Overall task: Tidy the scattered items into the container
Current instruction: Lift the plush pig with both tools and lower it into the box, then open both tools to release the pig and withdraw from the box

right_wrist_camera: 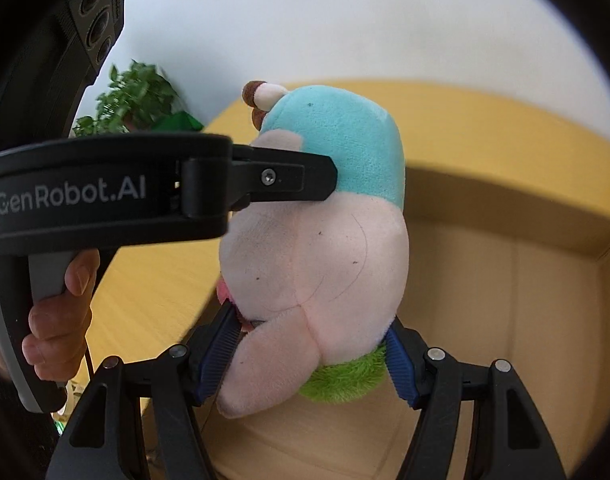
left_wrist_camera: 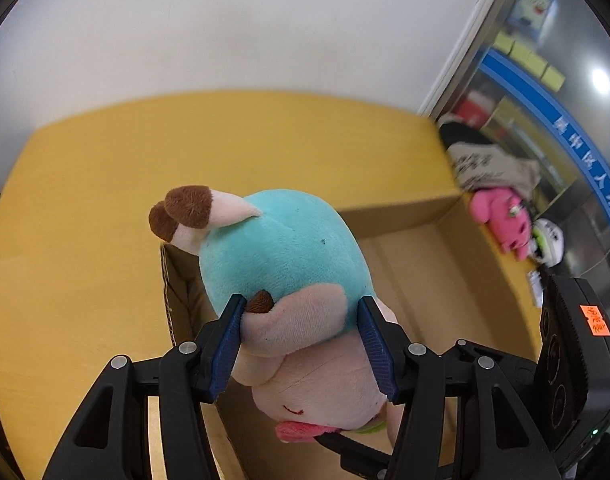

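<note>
Over the yellow table (left_wrist_camera: 85, 200), both grippers' fingers (left_wrist_camera: 229, 344) pinch the plush toy (left_wrist_camera: 289, 248) beside "GenRobot.AI" lettering (right_wrist_camera: 71, 196).

Plush toy (left_wrist_camera: 281, 256): face hidden in both views; lower end covered by the claw arms.
Cardboard box (left_wrist_camera: 417, 264): near wall behind the toy, floor partly covered.
Pink toy (left_wrist_camera: 501, 220) and cloth bag (left_wrist_camera: 489, 168): blurred, print unreadable.
Plant (right_wrist_camera: 133, 100): blurred, pot hidden.
</note>
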A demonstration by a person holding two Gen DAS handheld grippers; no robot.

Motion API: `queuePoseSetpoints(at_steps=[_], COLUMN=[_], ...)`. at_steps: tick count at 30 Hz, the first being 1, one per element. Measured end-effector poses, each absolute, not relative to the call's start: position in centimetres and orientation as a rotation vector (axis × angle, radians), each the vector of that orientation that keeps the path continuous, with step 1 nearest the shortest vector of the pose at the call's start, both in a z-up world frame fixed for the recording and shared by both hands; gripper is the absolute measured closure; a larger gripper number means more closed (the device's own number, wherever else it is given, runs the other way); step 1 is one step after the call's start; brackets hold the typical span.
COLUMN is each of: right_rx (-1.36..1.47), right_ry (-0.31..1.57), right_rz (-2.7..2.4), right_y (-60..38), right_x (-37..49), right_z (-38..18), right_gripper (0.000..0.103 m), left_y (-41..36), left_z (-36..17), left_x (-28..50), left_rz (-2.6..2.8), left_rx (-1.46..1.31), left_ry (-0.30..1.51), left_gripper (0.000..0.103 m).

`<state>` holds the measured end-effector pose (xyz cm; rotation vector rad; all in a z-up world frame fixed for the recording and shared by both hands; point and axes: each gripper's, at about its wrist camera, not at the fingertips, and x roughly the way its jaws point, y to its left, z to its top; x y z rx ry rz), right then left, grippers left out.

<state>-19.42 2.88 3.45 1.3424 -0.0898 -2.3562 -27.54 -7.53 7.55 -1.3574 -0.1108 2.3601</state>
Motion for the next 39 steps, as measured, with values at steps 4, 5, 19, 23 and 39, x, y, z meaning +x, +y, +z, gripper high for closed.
queuePoseSetpoints(at_steps=[4, 5, 19, 23, 39], right_rx=[1.432, 1.442, 1.310, 1.190, 1.050], right_ry=[-0.109, -0.112, 0.011, 0.066, 0.057], right_rz=[-2.310, -2.306, -2.392, -2.471, -2.648], right_y=[1.9, 1.8, 4.7, 7.8, 17.1], right_x=[-20.7, -20.8, -14.9, -8.8, 1.9], right_z=[-0.4, -0.9, 3.1, 7.5, 12.3], right_gripper=[0.036, 0.035, 0.018, 0.018, 0.018], left_y=[-7.6, -7.6, -10.4, -9.9, -0.4], left_z=[4.3, 3.9, 8.7, 12.5, 15.4], left_x=[-28.6, -28.7, -25.2, -19.6, 2.4], left_rz=[2.344, 2.345, 2.474, 2.564, 2.756], left_rx=[-1.438, -1.439, -1.274, -1.150, -0.835], left_ry=[-0.103, -0.110, -0.254, -0.170, -0.035], left_gripper=[0.042, 0.043, 0.017, 0.013, 0.000])
